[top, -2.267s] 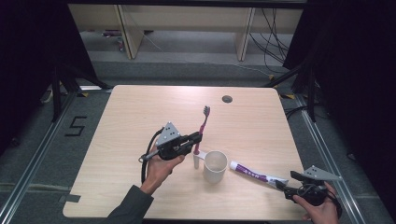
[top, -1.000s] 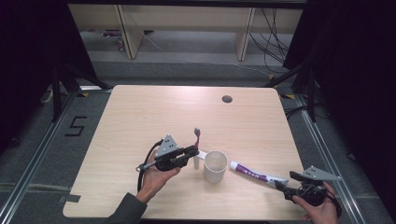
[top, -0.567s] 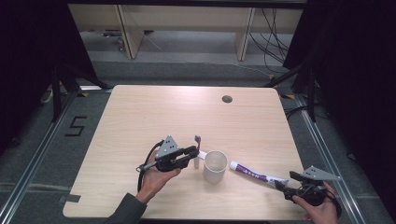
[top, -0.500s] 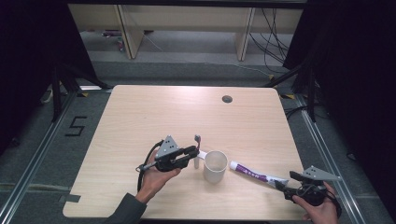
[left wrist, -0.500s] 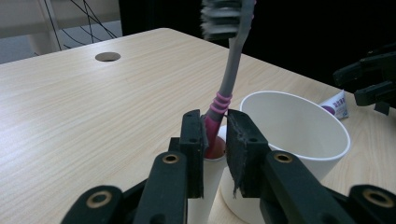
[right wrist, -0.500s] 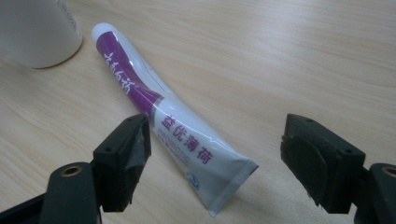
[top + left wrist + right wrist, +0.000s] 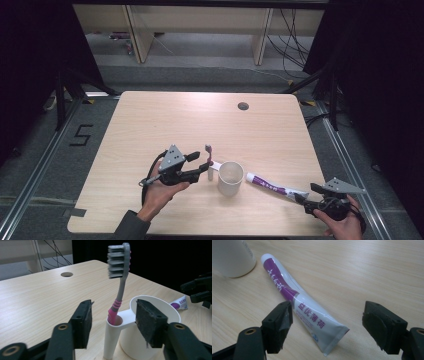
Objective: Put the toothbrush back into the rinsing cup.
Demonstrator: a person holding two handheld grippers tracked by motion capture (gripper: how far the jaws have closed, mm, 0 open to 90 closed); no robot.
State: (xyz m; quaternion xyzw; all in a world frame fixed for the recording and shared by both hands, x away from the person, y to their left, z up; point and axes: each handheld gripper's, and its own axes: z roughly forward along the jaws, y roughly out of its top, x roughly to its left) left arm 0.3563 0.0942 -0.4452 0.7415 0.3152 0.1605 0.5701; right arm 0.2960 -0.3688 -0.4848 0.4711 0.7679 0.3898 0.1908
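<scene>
A grey-and-pink toothbrush stands upright, bristles up, in the side tube of a white cup. My left gripper has just been opening. Its pads stand apart on either side of the brush handle and the tube without touching them. In the high view the left gripper lies level just left of the toothbrush. A purple-and-white toothpaste tube lies flat, right of the cup. My right gripper is open, with the tube's crimped end between its jaws and untouched.
The wooden table has a round cable hole near its far edge. The right gripper sits close to the table's front right corner. Dark floor and shelving legs surround the table.
The left gripper lowered the tilted toothbrush into the cup's side tube, then opened and let go of it. The right gripper has stayed put.
</scene>
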